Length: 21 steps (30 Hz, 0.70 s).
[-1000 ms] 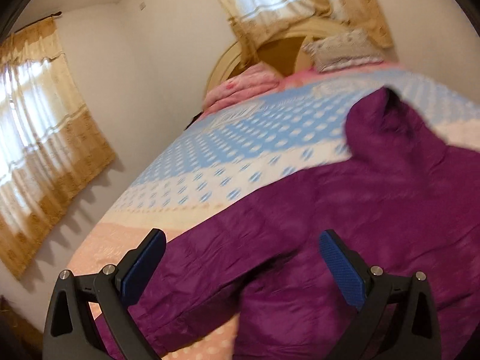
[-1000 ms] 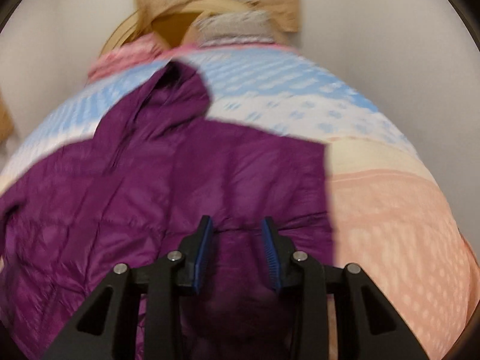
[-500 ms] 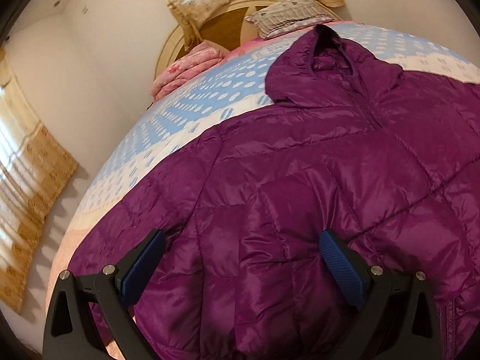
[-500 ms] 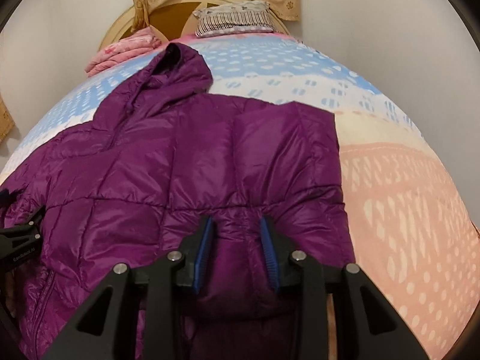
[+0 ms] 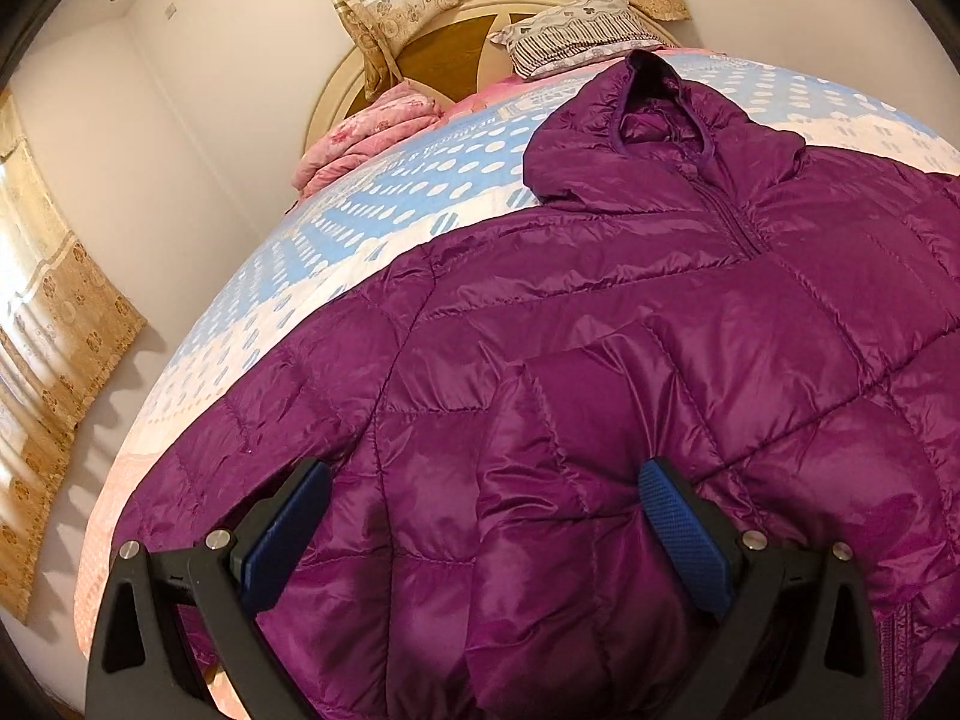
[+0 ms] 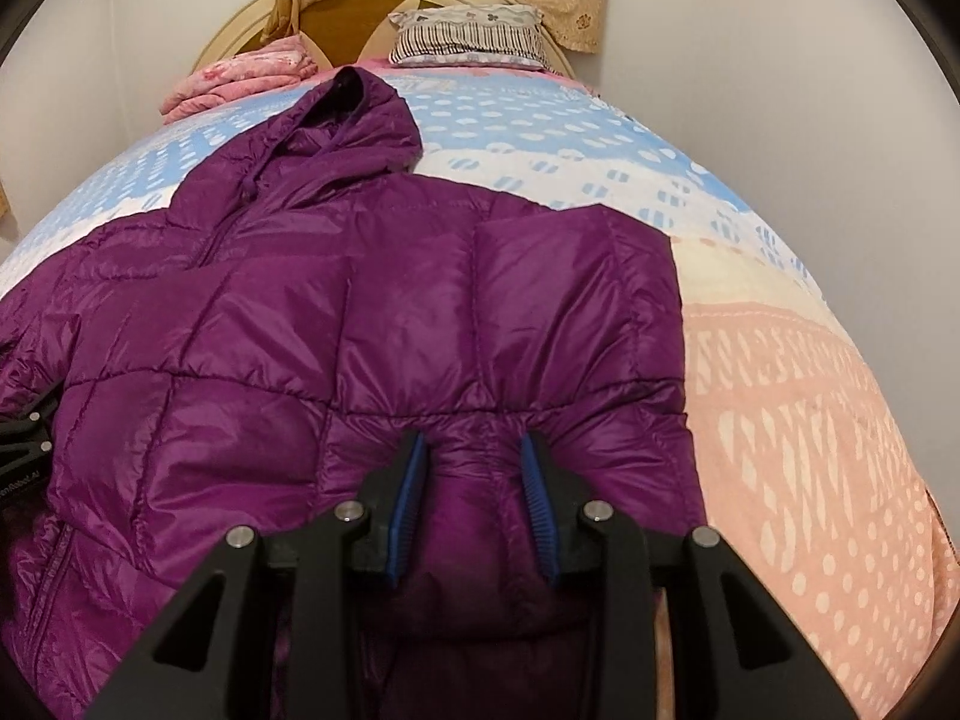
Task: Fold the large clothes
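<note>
A purple hooded puffer jacket (image 5: 600,360) lies front-up on the bed, hood toward the headboard. It also shows in the right wrist view (image 6: 360,330), where its right sleeve is folded in over the body. My left gripper (image 5: 480,516) is open, just above the jacket's lower left part, its blue pads wide apart. My right gripper (image 6: 474,480) is shut on a bunched fold of the jacket near the folded sleeve's lower end. The left gripper's edge (image 6: 21,450) shows at the far left of the right wrist view.
The bed (image 6: 810,390) has a blue, white and pink dotted cover. A striped pillow (image 6: 474,36) and a folded pink blanket (image 6: 240,75) lie by the round headboard. Walls stand close on both sides. Curtains (image 5: 48,372) hang left.
Both views steadied and came closer to the jacket. The left gripper swung right from the bed's left edge over the jacket body. The right gripper kept its grip on the fabric.
</note>
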{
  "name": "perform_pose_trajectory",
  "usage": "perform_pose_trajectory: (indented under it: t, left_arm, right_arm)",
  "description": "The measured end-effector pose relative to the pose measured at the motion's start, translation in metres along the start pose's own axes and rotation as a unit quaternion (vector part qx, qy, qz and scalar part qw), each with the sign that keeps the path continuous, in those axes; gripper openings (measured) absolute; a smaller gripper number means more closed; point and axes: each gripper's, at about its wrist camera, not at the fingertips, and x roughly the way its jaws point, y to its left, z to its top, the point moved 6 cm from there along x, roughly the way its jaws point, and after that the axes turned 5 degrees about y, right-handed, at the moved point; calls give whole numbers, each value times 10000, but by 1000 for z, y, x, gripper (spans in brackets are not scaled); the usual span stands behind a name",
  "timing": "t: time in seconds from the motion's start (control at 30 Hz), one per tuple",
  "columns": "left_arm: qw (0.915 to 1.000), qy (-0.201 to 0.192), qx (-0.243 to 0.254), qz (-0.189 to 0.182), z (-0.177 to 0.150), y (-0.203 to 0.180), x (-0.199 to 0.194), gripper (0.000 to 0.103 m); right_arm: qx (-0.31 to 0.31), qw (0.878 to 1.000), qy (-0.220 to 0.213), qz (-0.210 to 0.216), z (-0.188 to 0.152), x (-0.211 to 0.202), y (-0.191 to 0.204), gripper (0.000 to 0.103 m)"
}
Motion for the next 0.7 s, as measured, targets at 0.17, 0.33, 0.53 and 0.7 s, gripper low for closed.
perform_pose_trajectory:
  t: [0.17, 0.33, 0.53, 0.7]
  left_arm:
    - [9999, 36, -75, -128, -1, 2, 2, 102]
    - [9993, 19, -300, -221, 1, 11, -4, 102]
    - [9960, -384, -756, -282, 2, 63, -44, 102]
    - [9948, -484, -876, 162, -33, 148, -62, 102]
  right_arm:
    - [-25, 10000, -11, -53, 0, 1, 2, 36]
    - [-33, 10000, -22, -81, 0, 2, 2, 36]
    - [11, 10000, 12, 53, 1, 0, 2, 40]
    - [400, 9985, -363, 104, -1, -46, -10, 75]
